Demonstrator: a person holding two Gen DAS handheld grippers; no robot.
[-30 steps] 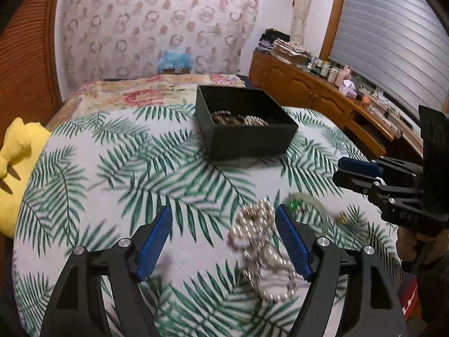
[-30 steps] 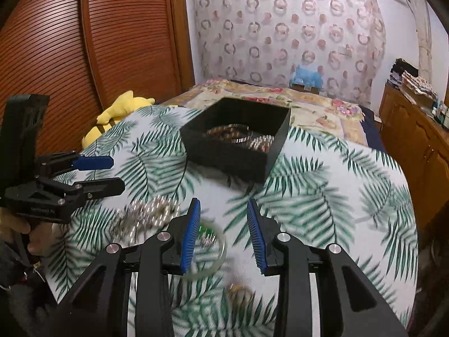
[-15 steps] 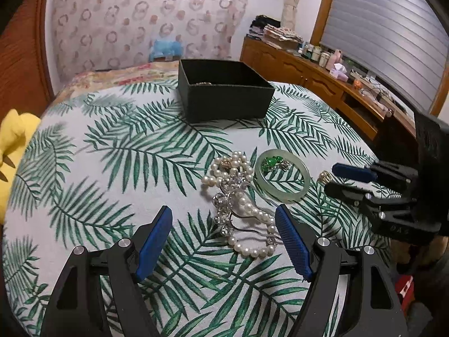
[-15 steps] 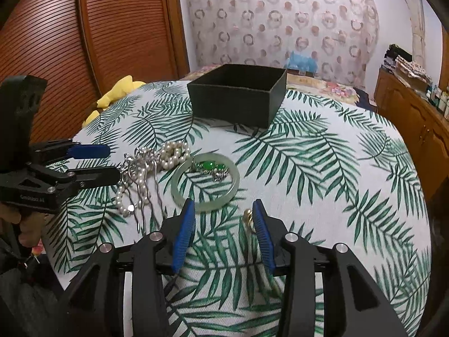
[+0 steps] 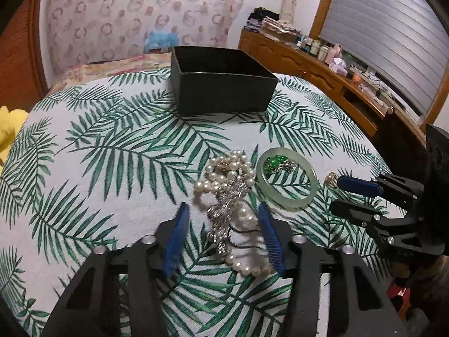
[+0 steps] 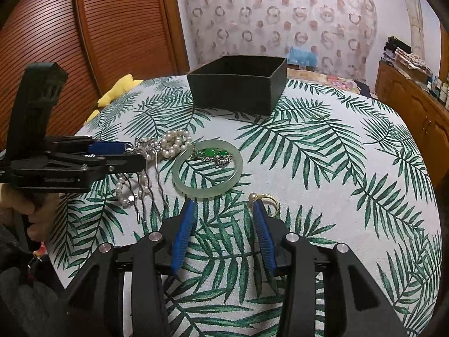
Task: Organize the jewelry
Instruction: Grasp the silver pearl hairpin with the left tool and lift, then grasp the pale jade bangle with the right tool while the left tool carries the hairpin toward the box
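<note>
A pearl necklace (image 5: pixel 228 178) tangled with a silver hair comb (image 5: pixel 224 219) lies on the leaf-print tablecloth (image 5: pixel 112 154). My left gripper (image 5: pixel 223 213) is open, its fingers on either side of the comb and pearls. A pale jade bangle (image 5: pixel 287 181) with a green pendant (image 5: pixel 273 163) inside it lies to the right. In the right wrist view the bangle (image 6: pixel 207 168) lies just ahead of my open right gripper (image 6: pixel 223 210). A gold ring (image 6: pixel 266 200) lies by its right finger. A black open box (image 6: pixel 238 87) stands farther back.
A yellow plush toy (image 6: pixel 120 90) sits at the table's left edge. A wooden sideboard (image 5: pixel 322 73) with bottles stands to the right under a shuttered window. A wooden slatted door (image 6: pixel 98 28) is at the left.
Both grippers have come down lower and closer to the jewelry. The left gripper's fingers now flank the comb and pearls, and its jaws have narrowed. The box's inside is no longer visible.
</note>
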